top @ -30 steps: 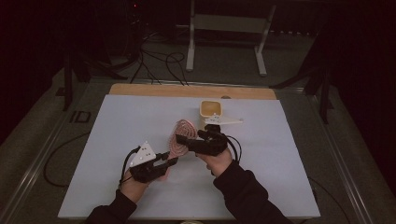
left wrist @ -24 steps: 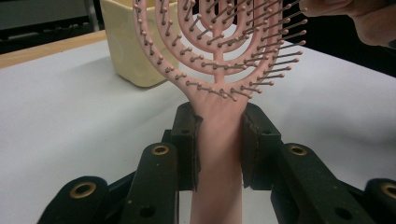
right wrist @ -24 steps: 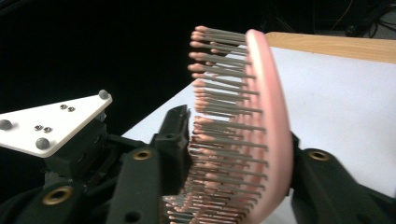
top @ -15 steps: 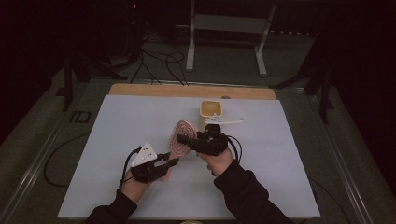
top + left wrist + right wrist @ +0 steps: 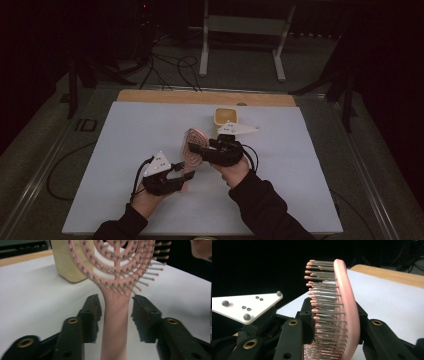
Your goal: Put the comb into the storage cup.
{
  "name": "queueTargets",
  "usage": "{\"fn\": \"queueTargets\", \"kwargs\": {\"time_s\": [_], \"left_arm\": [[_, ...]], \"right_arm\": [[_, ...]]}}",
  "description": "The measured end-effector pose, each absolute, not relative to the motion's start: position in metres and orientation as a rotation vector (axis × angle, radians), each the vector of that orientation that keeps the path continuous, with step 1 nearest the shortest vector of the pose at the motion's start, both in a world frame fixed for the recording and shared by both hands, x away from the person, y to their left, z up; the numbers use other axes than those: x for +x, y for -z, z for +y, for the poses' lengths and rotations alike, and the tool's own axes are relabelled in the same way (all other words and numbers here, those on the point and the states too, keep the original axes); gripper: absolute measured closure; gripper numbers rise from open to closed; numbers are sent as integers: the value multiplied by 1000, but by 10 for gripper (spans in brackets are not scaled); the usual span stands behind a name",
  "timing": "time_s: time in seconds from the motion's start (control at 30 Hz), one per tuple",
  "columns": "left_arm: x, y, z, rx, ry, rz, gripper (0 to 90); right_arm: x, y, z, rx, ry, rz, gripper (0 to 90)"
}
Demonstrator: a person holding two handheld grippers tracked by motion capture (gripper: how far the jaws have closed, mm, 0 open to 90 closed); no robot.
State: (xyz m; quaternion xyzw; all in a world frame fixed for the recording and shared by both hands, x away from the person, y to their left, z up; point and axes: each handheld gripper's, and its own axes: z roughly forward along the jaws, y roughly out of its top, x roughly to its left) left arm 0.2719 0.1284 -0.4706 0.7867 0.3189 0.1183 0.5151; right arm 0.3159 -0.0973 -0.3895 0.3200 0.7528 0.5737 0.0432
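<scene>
1. Pink hairbrush [image 5: 192,150] is held up off the surface [image 5: 125,130], approx. mid-surface, head up w/ bristles facing the left tongs.
2. Right tongs [image 5: 192,148] are clamped on the brush head: one pad on the bristle side, the other on the back [image 5: 348,312].
3. Left tongs [image 5: 186,171] have just been opening; the handle [image 5: 116,322] sits between the pads w/ gaps on both sides, not gripped.
4. Yellow block [image 5: 226,116] sits behind the brush, nearer the far edge, well apart from both tongs.
</scene>
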Motion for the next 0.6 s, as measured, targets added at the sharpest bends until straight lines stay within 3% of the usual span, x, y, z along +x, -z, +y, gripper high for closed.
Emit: {"fn": "queueTargets", "kwargs": {"time_s": [0.33, 0.6], "left_arm": [[275, 469, 130, 1901, -295, 845, 244], [279, 472, 137, 1897, -254, 899, 159]], "right_arm": [[321, 384, -106, 970, -1756, 2272, 646], [325, 376, -119, 970, -1751, 2232, 646]]}}
